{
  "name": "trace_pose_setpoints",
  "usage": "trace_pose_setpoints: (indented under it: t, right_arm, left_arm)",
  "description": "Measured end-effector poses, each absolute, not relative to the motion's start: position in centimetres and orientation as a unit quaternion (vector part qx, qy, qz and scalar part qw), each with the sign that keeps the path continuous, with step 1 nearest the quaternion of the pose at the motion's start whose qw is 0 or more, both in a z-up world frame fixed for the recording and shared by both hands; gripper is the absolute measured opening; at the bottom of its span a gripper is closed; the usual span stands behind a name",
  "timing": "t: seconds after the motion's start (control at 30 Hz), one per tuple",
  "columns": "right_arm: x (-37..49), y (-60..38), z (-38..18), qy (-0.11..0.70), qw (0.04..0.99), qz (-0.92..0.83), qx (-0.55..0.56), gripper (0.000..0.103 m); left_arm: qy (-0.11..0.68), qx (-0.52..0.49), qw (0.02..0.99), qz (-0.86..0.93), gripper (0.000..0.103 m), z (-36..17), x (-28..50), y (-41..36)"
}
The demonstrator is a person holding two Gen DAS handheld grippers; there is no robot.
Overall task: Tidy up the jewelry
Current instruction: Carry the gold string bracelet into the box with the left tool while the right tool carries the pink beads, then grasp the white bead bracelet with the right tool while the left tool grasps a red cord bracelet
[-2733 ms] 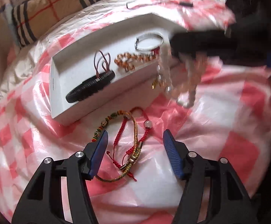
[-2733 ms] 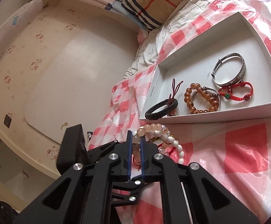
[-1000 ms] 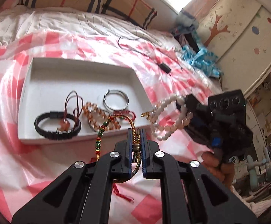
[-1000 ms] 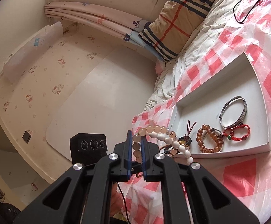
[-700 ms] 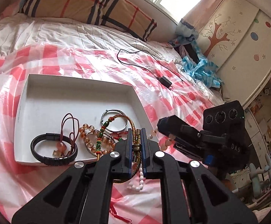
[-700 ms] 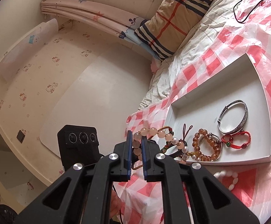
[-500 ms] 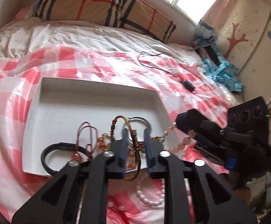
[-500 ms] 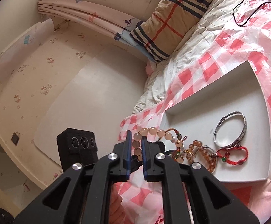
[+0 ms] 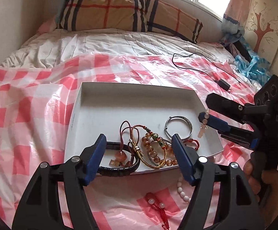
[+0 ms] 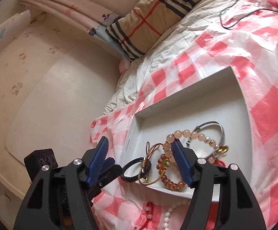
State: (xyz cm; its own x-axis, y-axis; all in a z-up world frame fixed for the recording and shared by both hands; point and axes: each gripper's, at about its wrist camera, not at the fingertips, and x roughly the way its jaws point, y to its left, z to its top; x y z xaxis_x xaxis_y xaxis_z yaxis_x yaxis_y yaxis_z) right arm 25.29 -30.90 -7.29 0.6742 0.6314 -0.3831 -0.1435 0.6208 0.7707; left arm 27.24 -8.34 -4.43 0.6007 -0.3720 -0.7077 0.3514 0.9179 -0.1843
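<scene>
A: Left gripper (image 9: 139, 154), status?

B: On my left wrist view its jaws are spread wide and hold nothing. It hangs at the lower centre of the frame, over the near edge of the white tray (image 9: 139, 94). Between its blue pads I see the woven gold cord bracelet (image 9: 154, 153) lying in the tray, across the amber bead bracelet (image 9: 154, 155) and beside the black band bracelet (image 9: 117, 168).

A: Right gripper (image 10: 139, 161)?

B: Released too. On my right wrist view the fingers stand apart, yet the pink bead bracelet (image 10: 188, 134) is draped over the tip of the right-hand finger and sags across the tray (image 10: 240, 153), gold charm at its low end. In the left wrist view that gripper (image 9: 204, 113) sits at the right edge of frame, a few pink beads hanging off its tip above the tray's right side.

A: Other pieces?

B: Silver bangle (image 9: 179, 126) in the tray, centre right; red cord bracelet (image 9: 193, 143) just below it. Outside the tray, on the pink checked sheet (image 9: 24, 115) at the lower centre: a white bead strand (image 9: 183, 190) and a red cord with pale beads (image 9: 156, 204).
</scene>
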Motion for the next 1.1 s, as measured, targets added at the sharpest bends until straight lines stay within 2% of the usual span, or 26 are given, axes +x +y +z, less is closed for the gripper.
trace_pose_setpoints:
  t: [0.03,0.1,0.23,0.33,0.43,0.53,0.67,0.77,0.83,0.87,0.9,0.97,1.0,1.03,1.1]
  right_arm:
    - [26.5,-29.9,-7.4,0.362,0.836,0.232,0.34,0.075]
    - [27.8,-28.6,-8.2,0.413,0.831,0.209,0.308,0.075]
    - [26.0,-29.8,-9.5,0.425,0.826,0.183,0.32,0.075]
    - [23.7,-30.6,-8.5,0.413,0.839,0.175,0.308,0.074]
    - [20.9,-30.3,-7.1,0.399,0.856,0.183,0.275,0.074]
    - [19.4,-28.7,-8.0,0.429,0.86,0.172,0.216,0.074]
    - [19.5,-27.5,-10.8,0.472,0.852,0.136,0.18,0.074]
    - [20.2,-26.0,-11.3,0.48,0.862,0.117,0.117,0.074]
    - [20.2,-24.3,-11.9,0.487,0.865,0.105,0.057,0.074]
    - [20.1,-23.5,-11.9,0.487,0.867,0.104,0.028,0.072]
    - [20.1,-22.8,-11.9,0.486,0.867,0.11,0.011,0.055]
    - [19.7,-22.7,-11.9,0.486,0.866,0.122,0.011,0.032]
    - [19.6,-23.0,-11.9,0.488,0.862,0.135,0.03,0.013]
    - [19.7,-23.6,-12.1,0.491,0.855,0.154,0.067,0.008]
    - [19.6,-24.3,-12.2,0.49,0.849,0.167,0.104,0.008]
  left_arm:
    - [0.401,-0.014,0.893,-0.202,0.067,-4.5,27.2,-8.0]
    - [0.407,-0.004,0.891,-0.201,0.067,-4.7,27.0,-7.8]
    - [0.413,0.051,0.885,-0.21,0.067,-4.8,25.6,-8.3]
    - [0.424,0.087,0.868,-0.242,0.067,-5.2,24.1,-9.2]
    - [0.437,0.127,0.849,-0.267,0.067,-6.2,22.5,-10.5]
    - [0.448,0.169,0.835,-0.272,0.067,-7.7,21.3,-11.9]
    - [0.46,0.202,0.826,-0.254,0.078,-9.8,20.7,-13.1]
    - [0.462,0.237,0.82,-0.24,0.078,-11.6,20.4,-13.7]
    - [0.471,0.216,0.816,-0.257,0.061,-11.7,20.4,-13.3]
    - [0.478,0.203,0.812,-0.266,0.04,-11.6,20.4,-13.1]
    - [0.479,0.205,0.812,-0.263,0.023,-11.6,20.3,-13.0]
    - [0.48,0.208,0.811,-0.262,0.012,-11.7,20.2,-12.7]
    - [0.482,0.207,0.81,-0.264,0.006,-11.6,20.1,-12.5]
    - [0.482,0.206,0.809,-0.266,0.005,-11.6,20.0,-12.4]
    - [0.48,0.209,0.809,-0.268,0.004,-11.3,19.7,-12.3]
